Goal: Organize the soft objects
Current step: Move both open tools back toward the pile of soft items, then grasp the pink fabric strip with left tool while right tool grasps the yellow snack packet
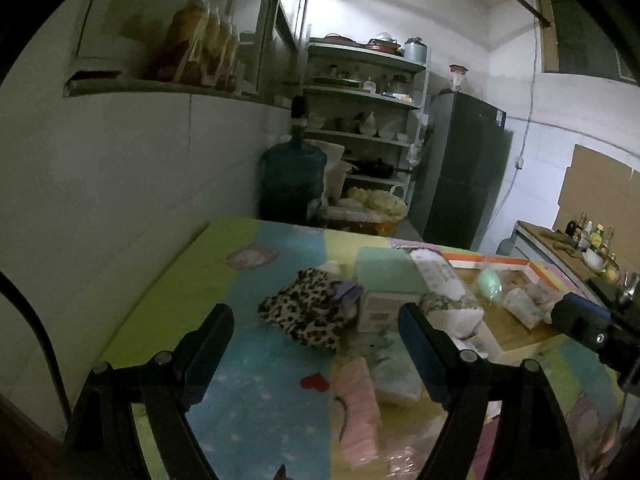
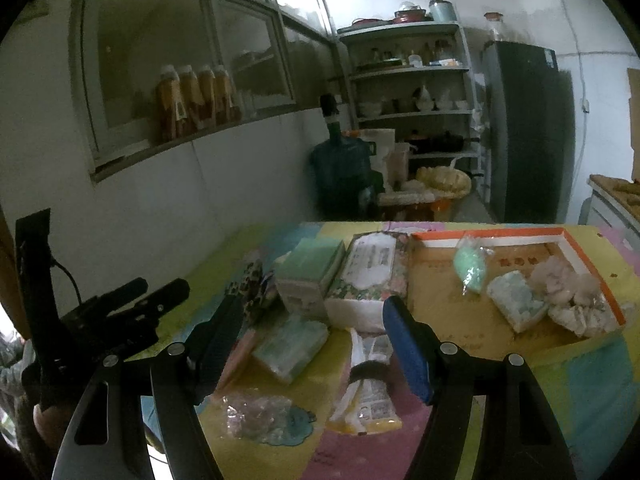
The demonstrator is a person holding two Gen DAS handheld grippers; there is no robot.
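Both hand-held grippers are empty right now. The left hand-held gripper point(image 1: 316, 344) has its jaws wide apart with nothing between them, hanging over the near part of the counter point(image 1: 168, 300). The right hand-held gripper point(image 2: 312, 336) is spread wide too, nothing pinched.

Going outward from the left one: just past its fingers sits a leopard-print pouch point(image 1: 308, 312), and nearer in, a pink pack point(image 1: 356, 408) lying beside a clear-wrapped white pack point(image 1: 396, 376). From the right one: a pale green wipes pack point(image 2: 292, 348) lies between its fingers in the view, with a yellow-ended sachet point(image 2: 368, 392) to the right of that and a crinkly clear bag point(image 2: 256, 412) near the left finger. Further back are a green box point(image 2: 310, 268) and a floral tissue pack point(image 2: 368, 280), touching side by side.

The tray point(image 2: 560, 240) with the orange rim is far right, already holding a mint bag point(image 2: 472, 268), a light blue sponge thing point(image 2: 516, 304) and some fluffy bits point(image 2: 568, 292).

My read: this is the reach-for-the-next-item step, sorting about half done. Next move probably means dropping onto one loose pack, closing gently since it'll squish, then carrying it right to the tray.
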